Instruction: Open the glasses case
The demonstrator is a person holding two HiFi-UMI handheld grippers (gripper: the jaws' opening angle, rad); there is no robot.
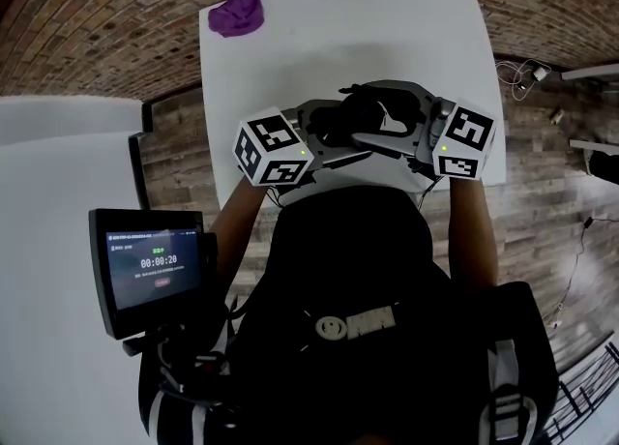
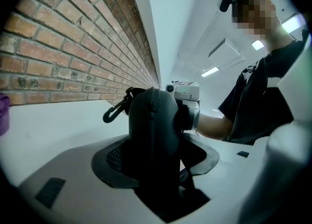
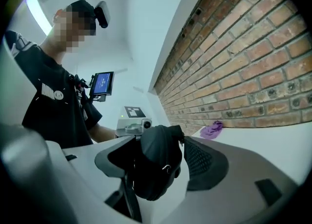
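Glasses case (image 1: 372, 109), black, soft-shelled, sits over the near edge of the white table (image 1: 338, 27) in the head view, between left gripper (image 1: 324, 143) and right gripper (image 1: 401, 138); purple cloth (image 1: 238, 10) lies at the table's far left corner. Left gripper view: jaws fairly wide, clamped on one end of the case; carabiner clip (image 2: 115, 110) projects from its top. Right gripper view: jaws spread wide, the case's other end between them, pads not pressing; small metal ring (image 3: 166, 168), likely the zip pull, shows there. Handling, judged: light, semi-stiff, fabric skin slightly yielding, not fragile; best steadied by the body and worked at the pull.
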